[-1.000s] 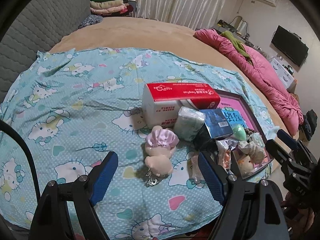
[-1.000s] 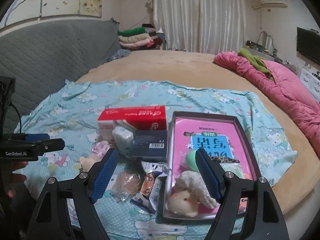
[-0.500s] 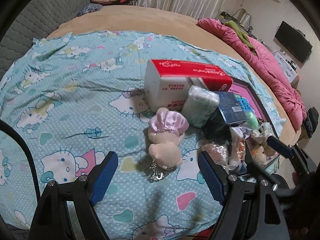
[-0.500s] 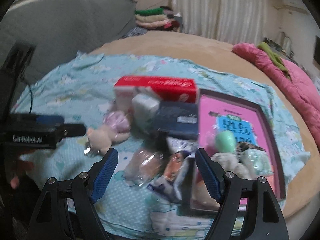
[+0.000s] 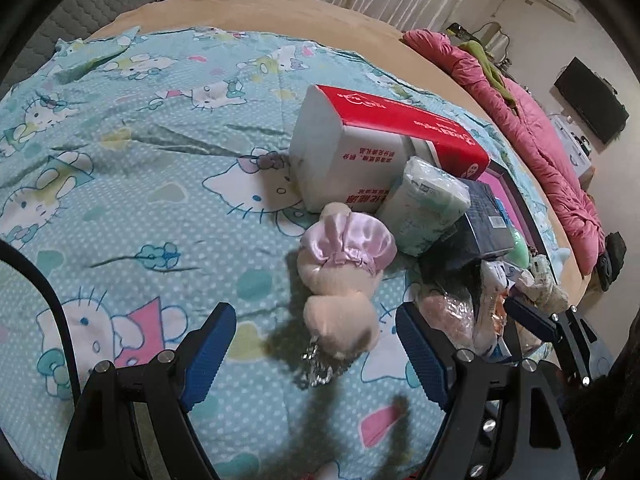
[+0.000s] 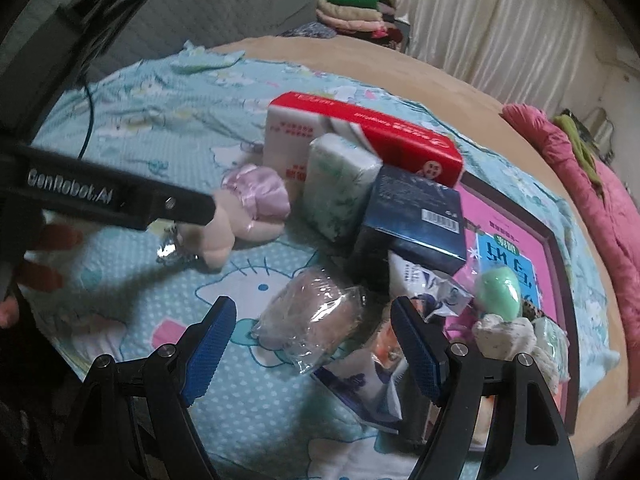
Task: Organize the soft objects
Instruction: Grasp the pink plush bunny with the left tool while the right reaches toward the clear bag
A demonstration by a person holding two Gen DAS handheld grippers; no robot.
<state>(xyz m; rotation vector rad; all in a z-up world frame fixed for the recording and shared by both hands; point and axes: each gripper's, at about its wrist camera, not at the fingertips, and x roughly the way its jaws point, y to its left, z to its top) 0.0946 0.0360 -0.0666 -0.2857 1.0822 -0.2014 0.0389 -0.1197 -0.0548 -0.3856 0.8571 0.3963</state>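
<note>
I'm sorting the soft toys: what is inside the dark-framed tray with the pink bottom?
The dark-framed tray holds a green egg-shaped toy and a whitish speckled plush; the right gripper covers its near end.

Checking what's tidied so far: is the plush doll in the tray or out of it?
Out. The plush doll lies on the blue sheet beside the tissue box, left of the tray.

Both wrist views steeply downward, close over the bed — sharing plush toy [image 5: 340, 276] [image 6: 244, 216], tissue box [image 5: 384, 140] [image 6: 360, 144]

Round tan bed [image 5: 256, 12], white curtains [image 6: 520, 28], wall-mounted television [image 5: 591, 100].
</note>
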